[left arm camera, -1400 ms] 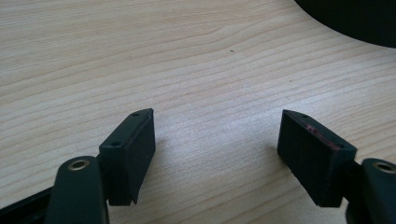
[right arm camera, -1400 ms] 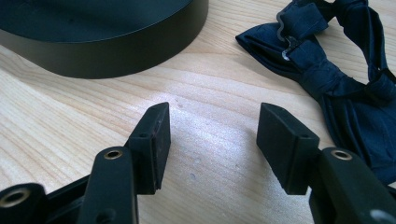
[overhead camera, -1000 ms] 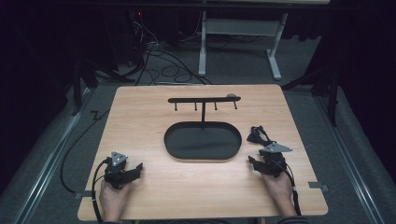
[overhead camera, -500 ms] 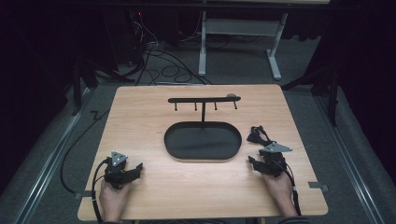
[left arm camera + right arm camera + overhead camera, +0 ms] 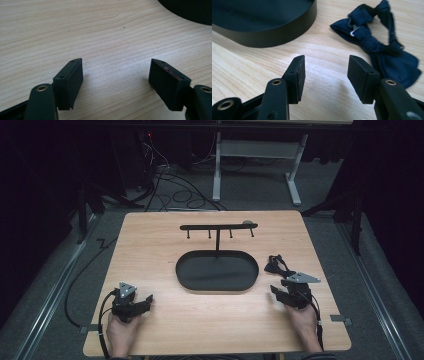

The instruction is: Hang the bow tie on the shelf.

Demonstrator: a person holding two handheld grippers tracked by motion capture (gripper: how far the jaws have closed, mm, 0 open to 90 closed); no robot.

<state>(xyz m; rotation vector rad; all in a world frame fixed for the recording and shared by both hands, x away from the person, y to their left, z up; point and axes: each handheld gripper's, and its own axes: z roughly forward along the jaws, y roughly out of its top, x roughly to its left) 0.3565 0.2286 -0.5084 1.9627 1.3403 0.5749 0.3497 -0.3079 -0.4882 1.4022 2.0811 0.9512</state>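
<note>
A dark blue bow tie (image 5: 276,265) lies on the wooden table (image 5: 150,250) just right of the black oval tray (image 5: 217,288). In the right gripper view the bow tie (image 5: 377,42) is ahead and to the right of my right gripper (image 5: 325,67). Its jaws are open and have just been closing a little, with nothing but bare wood between them. From above, the right gripper (image 5: 281,289) rests near the table's front right, just short of the bow tie. My left gripper (image 5: 143,303) sits at the front left, and in the left gripper view the left gripper (image 5: 115,72) is open over bare wood.
From the tray rises a thin post with a black crossbar (image 5: 218,226) that carries several short pegs. The tray's wall (image 5: 274,37) stands close to the left of my right gripper, and the tray's edge (image 5: 190,10) lies far ahead of the left one. Cables and table legs lie on the floor beyond.
</note>
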